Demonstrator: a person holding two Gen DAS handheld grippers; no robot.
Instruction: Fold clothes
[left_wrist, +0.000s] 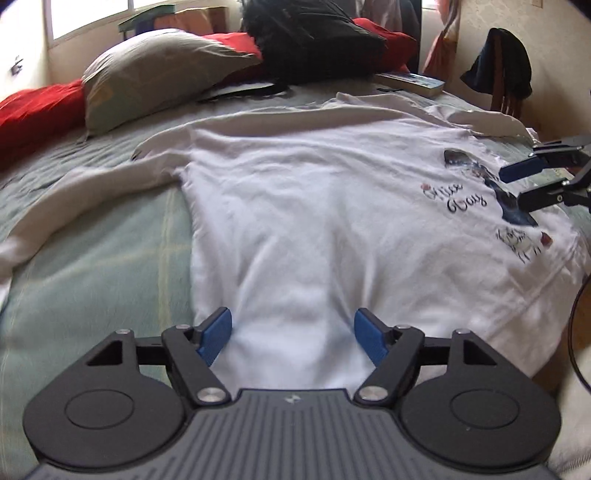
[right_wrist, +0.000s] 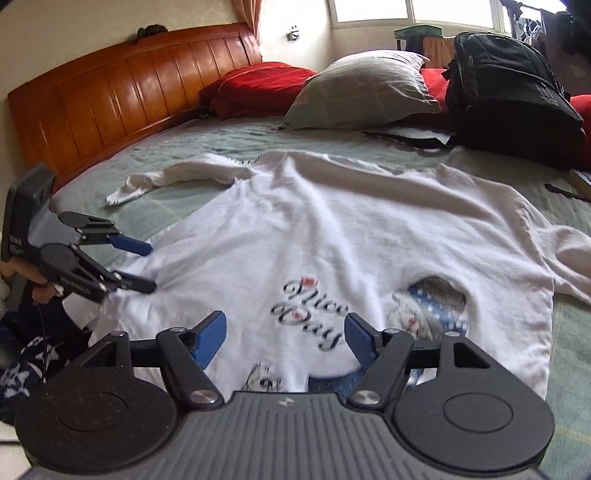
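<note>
White long-sleeved printed shirt (right_wrist: 332, 236) lies flat, frame centre | left gripper (left_wrist: 292, 334) — jaws apart | right gripper (right_wrist: 285, 338) — jaws apart, above its hem

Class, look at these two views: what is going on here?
A person holding two handheld grippers is about to fold a white long-sleeved shirt spread flat on a bed. The left gripper and the right gripper both hang open over the shirt's near edge, gripping nothing. No fold is made yet. A black backpack and pillows lie beyond.
</note>
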